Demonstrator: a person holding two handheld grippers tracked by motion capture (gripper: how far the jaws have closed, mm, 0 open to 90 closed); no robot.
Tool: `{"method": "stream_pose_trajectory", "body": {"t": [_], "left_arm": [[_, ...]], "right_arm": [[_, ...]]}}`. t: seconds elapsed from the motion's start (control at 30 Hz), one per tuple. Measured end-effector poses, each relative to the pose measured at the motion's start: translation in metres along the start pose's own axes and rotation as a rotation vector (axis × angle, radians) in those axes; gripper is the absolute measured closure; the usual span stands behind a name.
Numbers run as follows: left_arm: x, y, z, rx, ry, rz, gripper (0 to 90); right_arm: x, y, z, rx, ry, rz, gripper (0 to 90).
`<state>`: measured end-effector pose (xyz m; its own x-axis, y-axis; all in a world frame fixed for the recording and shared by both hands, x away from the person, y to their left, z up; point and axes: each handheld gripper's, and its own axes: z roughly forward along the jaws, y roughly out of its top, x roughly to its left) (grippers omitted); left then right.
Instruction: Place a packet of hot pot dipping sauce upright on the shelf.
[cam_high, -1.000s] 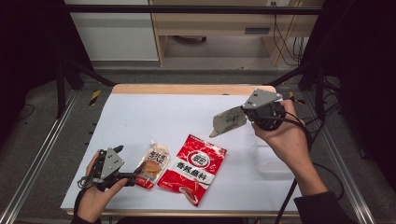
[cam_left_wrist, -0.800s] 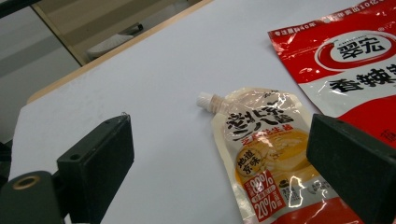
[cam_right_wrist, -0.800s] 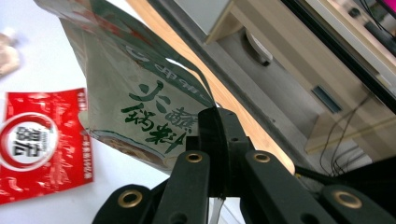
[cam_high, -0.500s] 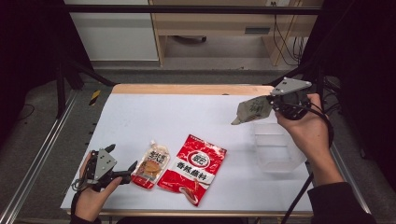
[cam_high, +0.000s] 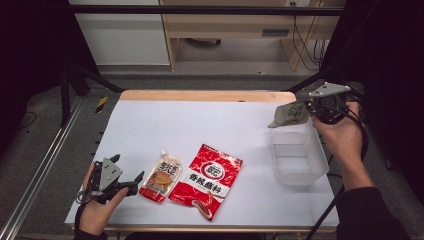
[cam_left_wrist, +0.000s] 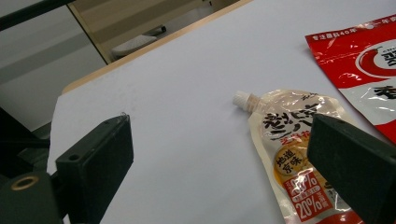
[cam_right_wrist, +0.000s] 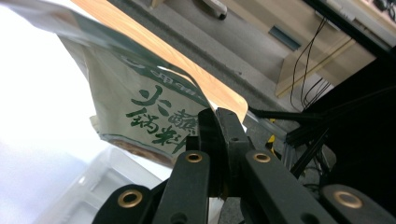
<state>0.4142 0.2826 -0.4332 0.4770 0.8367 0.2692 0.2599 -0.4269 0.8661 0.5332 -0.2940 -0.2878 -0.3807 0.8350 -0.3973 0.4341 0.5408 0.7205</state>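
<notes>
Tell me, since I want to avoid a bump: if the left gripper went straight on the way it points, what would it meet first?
Probably the spouted sauce pouch: it lies just ahead of the open left gripper, nearer its right jaw.

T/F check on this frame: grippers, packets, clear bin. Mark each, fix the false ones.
1. The right gripper is shut on a grey-green sauce packet. True.
2. That packet already lies inside the clear plastic bin. False: it hangs in the air above the bin's far edge, and the bin holds nothing.
3. The left gripper is shut on the spouted pouch. False: its jaws stand open, beside the pouch.
4. The red seasoning packet lies flat on the white table, right next to the spouted pouch. True.
5. The spouted pouch's cap points toward the table's far edge. True.
</notes>
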Motion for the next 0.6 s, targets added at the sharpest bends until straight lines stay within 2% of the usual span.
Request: {"method": "stream_pose_trajectory", "body": {"t": [0.3, 0.6], "left_arm": [[0.0, -0.002, 0.001, 0.007, 0.001, -0.015, 7.2], [0.0, -0.002, 0.001, 0.008, -0.001, -0.013, 7.2]], "right_arm": [[-0.016, -0.013, 0.031, 0.039, -0.006, 0.056, 90.0], [-0.012, -0.02, 0.044, 0.095, 0.003, 0.071, 90.0]]}}
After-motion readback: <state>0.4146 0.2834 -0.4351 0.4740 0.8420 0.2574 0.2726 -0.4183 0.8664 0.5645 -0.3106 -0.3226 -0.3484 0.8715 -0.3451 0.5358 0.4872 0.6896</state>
